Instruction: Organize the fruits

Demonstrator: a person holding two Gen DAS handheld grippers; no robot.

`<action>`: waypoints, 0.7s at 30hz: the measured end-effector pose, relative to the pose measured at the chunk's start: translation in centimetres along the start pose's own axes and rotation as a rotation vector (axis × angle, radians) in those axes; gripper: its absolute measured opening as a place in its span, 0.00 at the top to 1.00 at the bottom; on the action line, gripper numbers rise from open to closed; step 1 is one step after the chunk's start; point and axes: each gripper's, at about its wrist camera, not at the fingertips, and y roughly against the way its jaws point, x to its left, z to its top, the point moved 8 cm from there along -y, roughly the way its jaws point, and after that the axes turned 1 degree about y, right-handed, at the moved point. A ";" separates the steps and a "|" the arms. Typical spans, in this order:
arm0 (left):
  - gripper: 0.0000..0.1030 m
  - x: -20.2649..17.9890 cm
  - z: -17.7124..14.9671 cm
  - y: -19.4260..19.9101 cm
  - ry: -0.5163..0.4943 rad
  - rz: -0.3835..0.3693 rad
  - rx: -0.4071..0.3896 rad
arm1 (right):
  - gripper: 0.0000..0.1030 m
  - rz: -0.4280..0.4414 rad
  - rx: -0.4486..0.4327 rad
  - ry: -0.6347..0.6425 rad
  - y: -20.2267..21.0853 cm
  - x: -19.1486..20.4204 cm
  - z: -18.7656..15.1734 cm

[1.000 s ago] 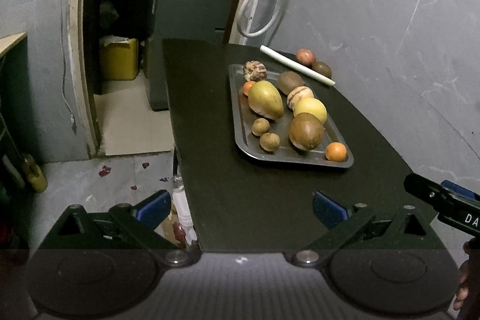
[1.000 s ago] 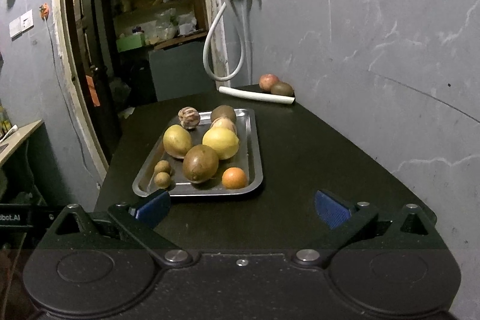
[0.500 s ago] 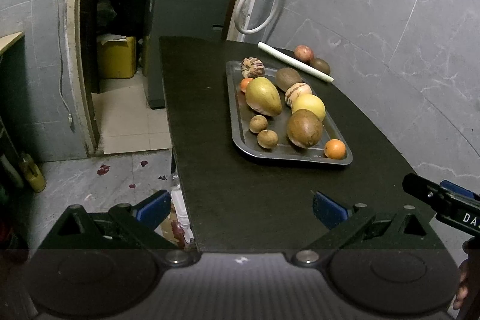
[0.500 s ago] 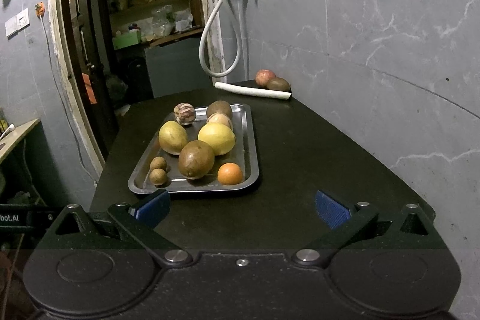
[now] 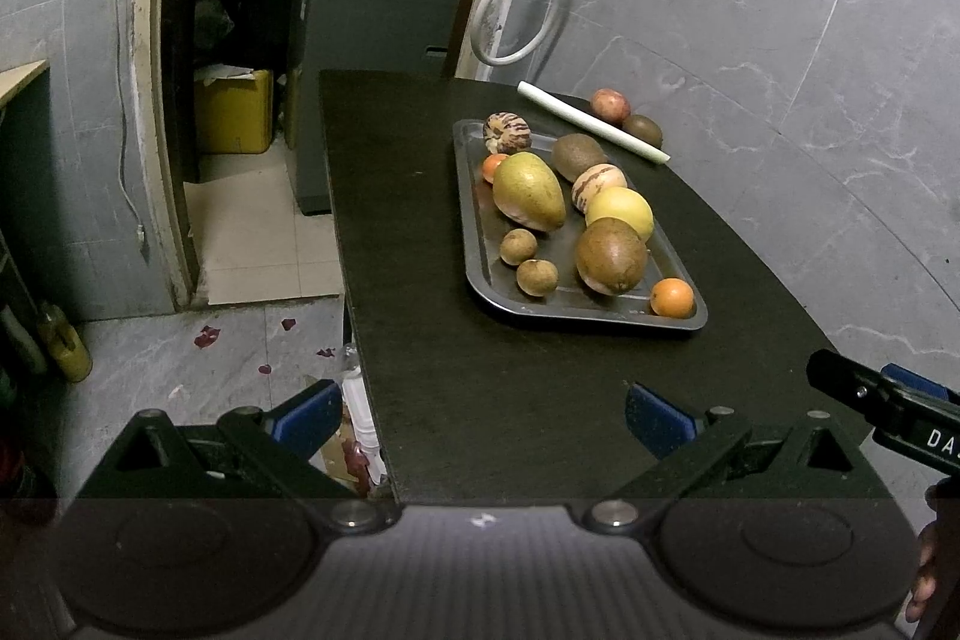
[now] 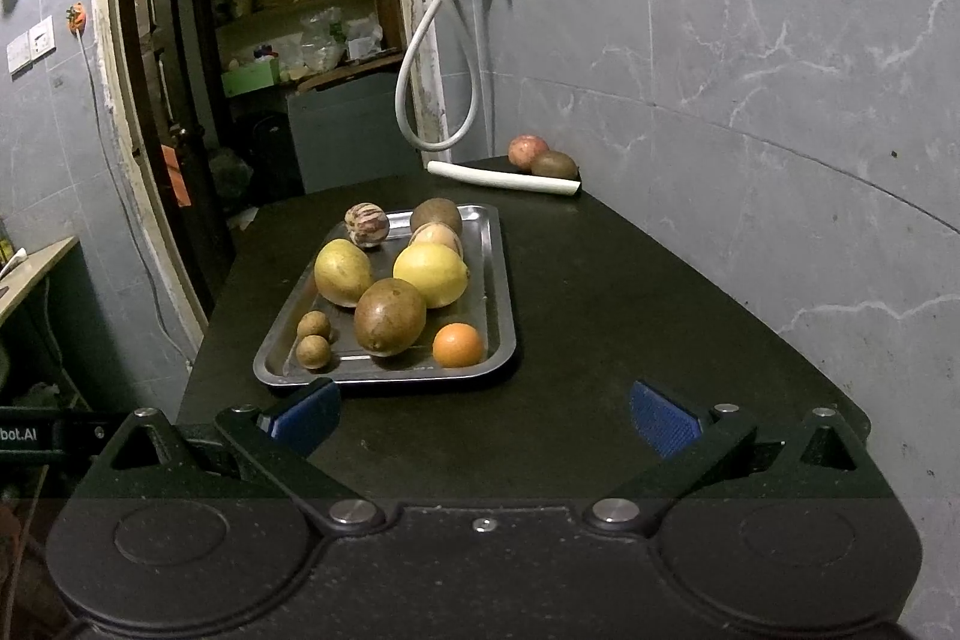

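On the metal tray (image 6: pixel 501 280), yellow, brown, striped and orange fruits (image 6: pixel 429 274) crowd together; both claws gape empty.

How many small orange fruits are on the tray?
2. One orange fruit sits at the tray's near right corner. A second one is far back, wedged behind the large yellow-green fruit; only the left wrist view shows it. More may be hidden.

tray (image 5: pixel 474 244): 1 | fruits on tray (image 5: pixel 611 255): 10 | fruits off tray (image 5: pixel 609 105): 2 | white tube (image 5: pixel 591 122): 1
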 end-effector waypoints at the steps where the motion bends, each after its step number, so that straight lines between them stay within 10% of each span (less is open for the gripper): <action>1: 0.01 0.0 0.0 0.0 0.000 0.000 -0.001 | 0.01 0.000 0.000 0.000 0.0 0.0 0.0; 21: 0.01 0.0 0.3 -0.2 -0.007 0.019 0.024 | 0.01 -0.006 0.008 0.001 -0.3 -0.1 -0.3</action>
